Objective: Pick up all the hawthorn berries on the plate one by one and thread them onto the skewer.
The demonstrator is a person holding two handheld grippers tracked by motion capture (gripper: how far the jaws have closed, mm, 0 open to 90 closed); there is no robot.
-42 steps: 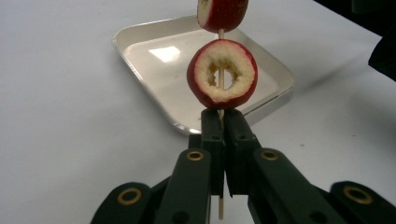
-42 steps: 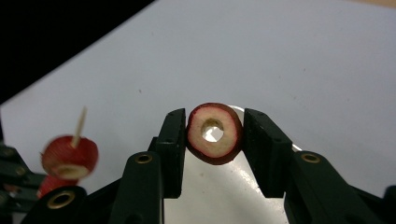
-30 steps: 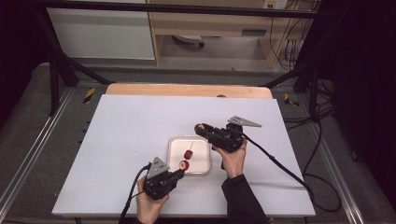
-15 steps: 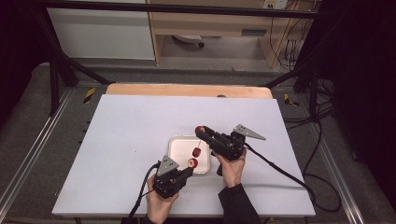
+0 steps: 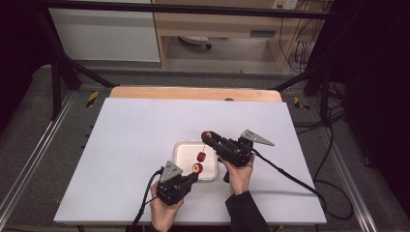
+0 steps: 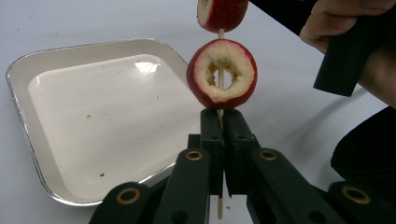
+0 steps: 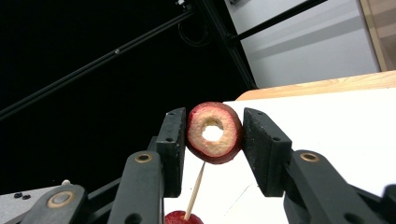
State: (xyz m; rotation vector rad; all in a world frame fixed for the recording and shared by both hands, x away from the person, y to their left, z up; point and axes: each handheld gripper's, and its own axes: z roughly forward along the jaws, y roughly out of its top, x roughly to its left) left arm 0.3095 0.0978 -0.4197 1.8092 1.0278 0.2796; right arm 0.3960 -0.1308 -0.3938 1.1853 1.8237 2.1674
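Red apple rings are what you are working with, and they sit on a thin wooden skewer (image 6: 219, 86) above a white tray (image 5: 186, 151) on the desk (image 5: 125, 145).

Your left hand-held gripper (image 5: 191, 175) has its jaws pressed together on the lower end of that skewer. In the left gripper view the stick rises at twelve o'clock straight out of the closed jaws, and its bare end pokes out below them. A cored apple ring (image 6: 222, 73) sits on the skewer just above the jaw tips, cut face and hollow centre turned to the camera. A second ring (image 6: 221, 13) is on the stick right above the first, at twelve o'clock from it, partly cut off by the top edge.

Your right hand-held gripper (image 5: 207, 137) is clamped on a third apple ring (image 7: 214, 132), with one pad against the red skin on each side. In the right gripper view this ring sits between the jaws at the centre, and the pointed tip of the skewer stands just under it at about six o'clock, apart from the hole or barely short of it; you cannot tell contact from here.

From the high view, the held ring lies at about one o'clock from your left hand-held gripper, over the tray's far right corner.
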